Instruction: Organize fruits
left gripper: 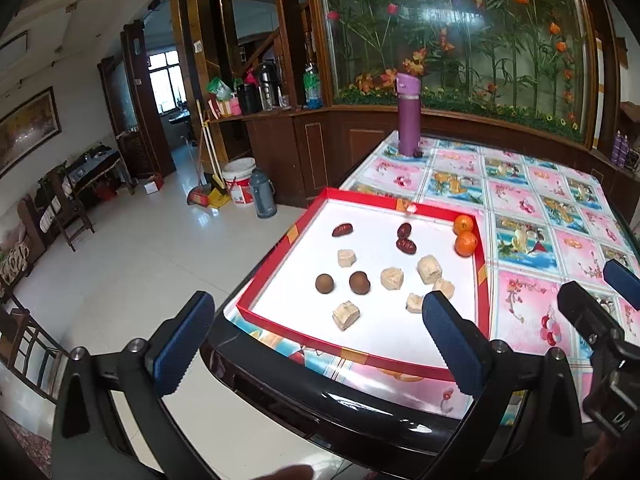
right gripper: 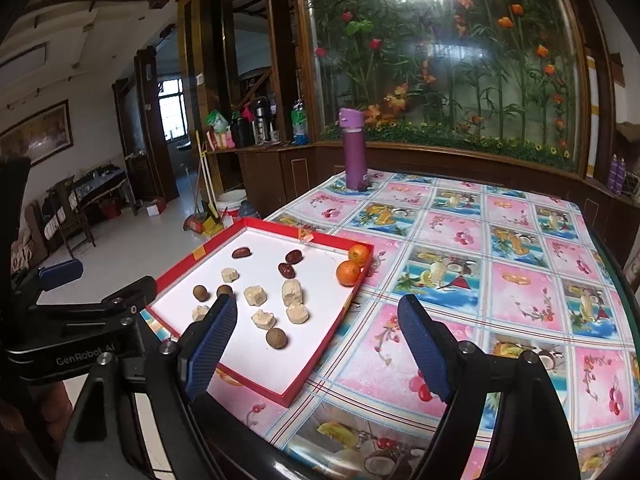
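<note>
A red-rimmed tray (left gripper: 264, 276) (right gripper: 320, 364) with a white floor lies on the table's near left part. In it are two oranges (left gripper: 465, 236) (right gripper: 353, 265) in the far right corner, three dark red dates (left gripper: 405, 239) (right gripper: 289, 263), brown round longans (left gripper: 340, 282) (right gripper: 276, 337) and several pale banana chunks (left gripper: 429, 269) (right gripper: 293, 292). My left gripper (left gripper: 316, 344) is open and empty, held above the tray's near edge. My right gripper (right gripper: 316, 344) is open and empty, above the tray's near right corner.
A purple bottle (left gripper: 408, 116) (right gripper: 354, 150) stands at the table's far left corner. The table (left gripper: 540, 216) (right gripper: 500, 280) has a fruit-patterned cloth and a black rim. A glass wall with plants stands behind. A tiled floor with a bucket (left gripper: 240, 180) lies left.
</note>
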### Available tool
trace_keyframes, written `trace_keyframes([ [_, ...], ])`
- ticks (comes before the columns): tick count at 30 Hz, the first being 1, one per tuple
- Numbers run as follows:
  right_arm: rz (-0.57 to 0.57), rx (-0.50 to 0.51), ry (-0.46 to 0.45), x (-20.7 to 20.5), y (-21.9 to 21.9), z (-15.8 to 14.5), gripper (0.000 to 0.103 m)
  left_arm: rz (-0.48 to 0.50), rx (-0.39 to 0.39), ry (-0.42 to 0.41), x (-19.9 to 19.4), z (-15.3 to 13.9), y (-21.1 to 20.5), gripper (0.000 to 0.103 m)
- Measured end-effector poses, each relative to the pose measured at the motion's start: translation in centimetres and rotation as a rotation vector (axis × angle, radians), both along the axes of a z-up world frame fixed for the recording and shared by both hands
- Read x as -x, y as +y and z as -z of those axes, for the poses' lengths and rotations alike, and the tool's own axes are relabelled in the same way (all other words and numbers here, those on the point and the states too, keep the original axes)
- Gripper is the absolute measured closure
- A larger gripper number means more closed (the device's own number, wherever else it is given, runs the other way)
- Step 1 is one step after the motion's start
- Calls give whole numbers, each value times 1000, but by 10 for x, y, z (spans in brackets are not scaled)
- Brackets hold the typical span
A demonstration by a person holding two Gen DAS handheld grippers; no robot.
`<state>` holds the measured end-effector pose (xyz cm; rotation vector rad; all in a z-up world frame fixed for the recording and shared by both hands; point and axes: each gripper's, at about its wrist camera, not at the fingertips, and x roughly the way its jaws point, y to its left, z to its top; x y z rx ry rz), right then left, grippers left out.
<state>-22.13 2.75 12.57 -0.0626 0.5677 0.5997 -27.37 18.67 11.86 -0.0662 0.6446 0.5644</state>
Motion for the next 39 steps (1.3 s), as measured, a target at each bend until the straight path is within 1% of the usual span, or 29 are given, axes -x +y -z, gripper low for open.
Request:
trace_keyframes([
  [4,-3,-12,18,-7,4,5,21,19,29,32,-6,9,6,0],
  [12,10,16,22,-13,15,10,21,24,49,-6,-4,14,22,0],
  [16,7,26,14,-15,24,12,21,23,77,3,-4,19,33,0],
  [25,-23,48,17,-16,51,16,21,-2,46,-6,1,21,51,0],
  [28,-24,51,15,-16,52,17,21,4,54,-5,0,22,53,0],
  [33,-26,41,41,-18,51,20,21,4,59,1,-1,21,55,0],
  [39,-37,39,32,-14,48,18,21,-7,50,-2,0,17,51,0],
])
